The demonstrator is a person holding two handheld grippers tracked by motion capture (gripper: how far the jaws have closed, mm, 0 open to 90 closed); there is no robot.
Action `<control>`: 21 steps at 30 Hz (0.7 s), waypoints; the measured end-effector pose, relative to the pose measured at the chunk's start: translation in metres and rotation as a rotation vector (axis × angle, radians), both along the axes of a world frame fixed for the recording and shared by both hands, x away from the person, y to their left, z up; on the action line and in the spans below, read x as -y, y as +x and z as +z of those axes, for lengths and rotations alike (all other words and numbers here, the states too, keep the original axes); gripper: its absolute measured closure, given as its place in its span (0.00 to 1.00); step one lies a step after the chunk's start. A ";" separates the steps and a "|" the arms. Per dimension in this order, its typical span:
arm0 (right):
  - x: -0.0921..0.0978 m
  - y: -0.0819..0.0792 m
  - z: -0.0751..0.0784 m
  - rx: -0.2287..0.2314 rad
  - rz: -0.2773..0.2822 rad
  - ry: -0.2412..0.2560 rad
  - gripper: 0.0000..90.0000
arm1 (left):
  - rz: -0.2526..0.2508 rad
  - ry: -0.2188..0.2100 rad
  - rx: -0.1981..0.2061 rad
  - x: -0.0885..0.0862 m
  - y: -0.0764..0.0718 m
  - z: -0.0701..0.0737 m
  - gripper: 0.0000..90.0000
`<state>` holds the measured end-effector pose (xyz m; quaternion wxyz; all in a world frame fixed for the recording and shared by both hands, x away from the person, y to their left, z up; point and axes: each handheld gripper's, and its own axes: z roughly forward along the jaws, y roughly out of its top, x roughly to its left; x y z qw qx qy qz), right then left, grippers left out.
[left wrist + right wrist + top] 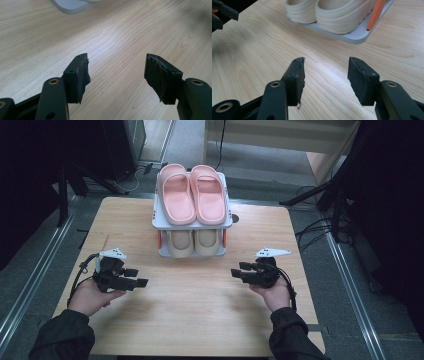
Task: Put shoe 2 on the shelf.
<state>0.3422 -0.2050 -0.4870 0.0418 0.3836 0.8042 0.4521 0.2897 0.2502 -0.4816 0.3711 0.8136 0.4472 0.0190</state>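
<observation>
A small two-tier white shoe rack (156,220) with orange posts stands at the back middle of the wooden table (200,300). A pair of pink slippers (192,193) lies on its top shelf. A pair of cream slippers (194,243) sits on the bottom shelf, seen close in the right gripper view (332,13). My left gripper (139,277) is held low over the table at the left, open and empty (116,72). My right gripper (239,269) hovers at the right, open and empty (325,75), pointing toward the rack's base (358,35).
Dark stands and cables (320,227) lie on the floor to the right and behind the table. A metal floor rail (30,280) runs along the left. The other hand's gripper (222,13) shows at the top left of the right gripper view.
</observation>
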 end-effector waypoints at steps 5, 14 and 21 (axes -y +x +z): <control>-0.001 0.000 0.000 0.000 0.006 -0.005 0.54 | -0.004 0.003 -0.002 0.000 0.000 0.000 0.40; -0.002 -0.001 0.000 0.003 0.013 -0.008 0.54 | -0.008 0.006 -0.004 0.000 0.000 0.000 0.39; -0.003 -0.001 0.000 0.005 0.015 -0.016 0.54 | -0.009 0.007 -0.006 0.001 0.000 -0.001 0.39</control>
